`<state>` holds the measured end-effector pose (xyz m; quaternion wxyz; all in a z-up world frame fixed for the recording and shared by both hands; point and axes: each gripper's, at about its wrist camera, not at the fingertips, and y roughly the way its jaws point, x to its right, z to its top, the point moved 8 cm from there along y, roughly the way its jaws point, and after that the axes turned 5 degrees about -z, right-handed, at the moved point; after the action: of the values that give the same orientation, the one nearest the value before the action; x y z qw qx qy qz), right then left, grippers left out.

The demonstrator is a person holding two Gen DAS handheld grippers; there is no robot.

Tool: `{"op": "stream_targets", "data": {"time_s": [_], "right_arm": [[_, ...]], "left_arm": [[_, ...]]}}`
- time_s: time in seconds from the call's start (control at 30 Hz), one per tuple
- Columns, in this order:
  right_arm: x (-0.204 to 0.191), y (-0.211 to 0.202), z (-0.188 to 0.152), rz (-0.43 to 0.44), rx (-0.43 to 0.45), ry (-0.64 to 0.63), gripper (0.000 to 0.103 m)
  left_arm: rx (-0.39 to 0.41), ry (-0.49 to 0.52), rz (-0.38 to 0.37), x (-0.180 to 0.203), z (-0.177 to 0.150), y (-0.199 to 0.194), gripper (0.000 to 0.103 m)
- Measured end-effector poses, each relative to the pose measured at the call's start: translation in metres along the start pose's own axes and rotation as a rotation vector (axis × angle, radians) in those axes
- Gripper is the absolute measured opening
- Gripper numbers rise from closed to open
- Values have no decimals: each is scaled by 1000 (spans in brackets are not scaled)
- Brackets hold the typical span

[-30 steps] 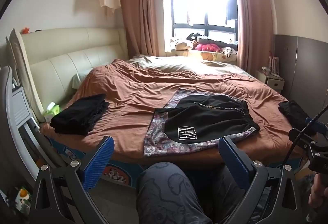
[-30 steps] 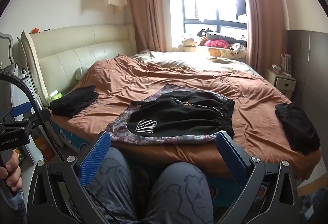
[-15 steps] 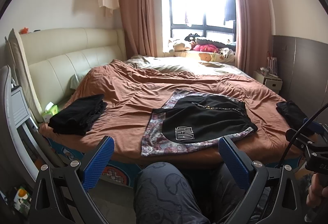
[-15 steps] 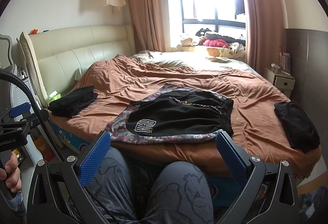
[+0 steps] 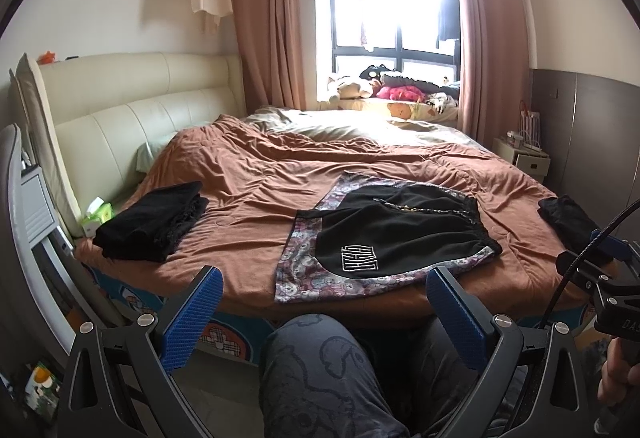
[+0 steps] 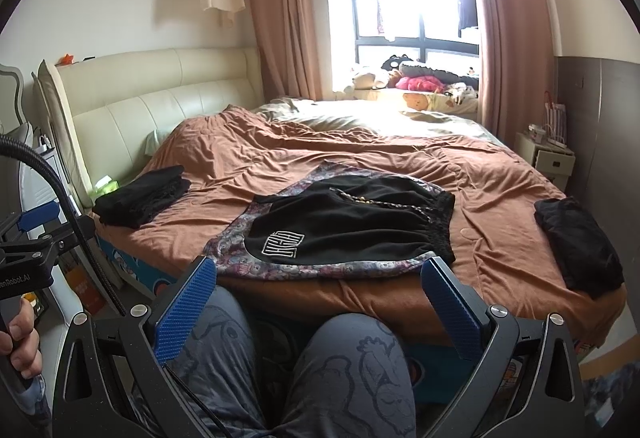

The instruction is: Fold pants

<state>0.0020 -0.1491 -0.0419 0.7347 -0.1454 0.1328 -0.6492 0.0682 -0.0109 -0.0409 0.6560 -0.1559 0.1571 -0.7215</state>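
Left wrist view: the left hand-held gripper (image 5: 320,302) is spread wide and empty, above the person's knee (image 5: 320,354). Black shorts (image 5: 396,234) lie flat on a patterned cloth (image 5: 304,274) near the bed (image 5: 248,189) edge, with a folded black stack (image 5: 152,222) to their left.

Right wrist view: the right hand-held gripper (image 6: 320,298) is likewise spread, short of the shorts (image 6: 348,222); another dark garment (image 6: 580,246) lies well apart at right.

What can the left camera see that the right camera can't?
Only the left camera shows the right gripper from the side, at its right edge. Only the right camera shows the left gripper from the side, at its left edge, with a hand under it. Both show the black shorts spread on a patterned cloth on the bed, and both grippers open.
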Motion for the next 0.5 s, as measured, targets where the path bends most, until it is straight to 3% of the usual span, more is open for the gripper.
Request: {"op": "stream_targets", "data": {"time_s": [0.5], "right_arm": [[0, 2, -1, -11, 0, -7, 103]], "left_arm": [[-5, -11, -3, -9, -3, 0, 103]]}}
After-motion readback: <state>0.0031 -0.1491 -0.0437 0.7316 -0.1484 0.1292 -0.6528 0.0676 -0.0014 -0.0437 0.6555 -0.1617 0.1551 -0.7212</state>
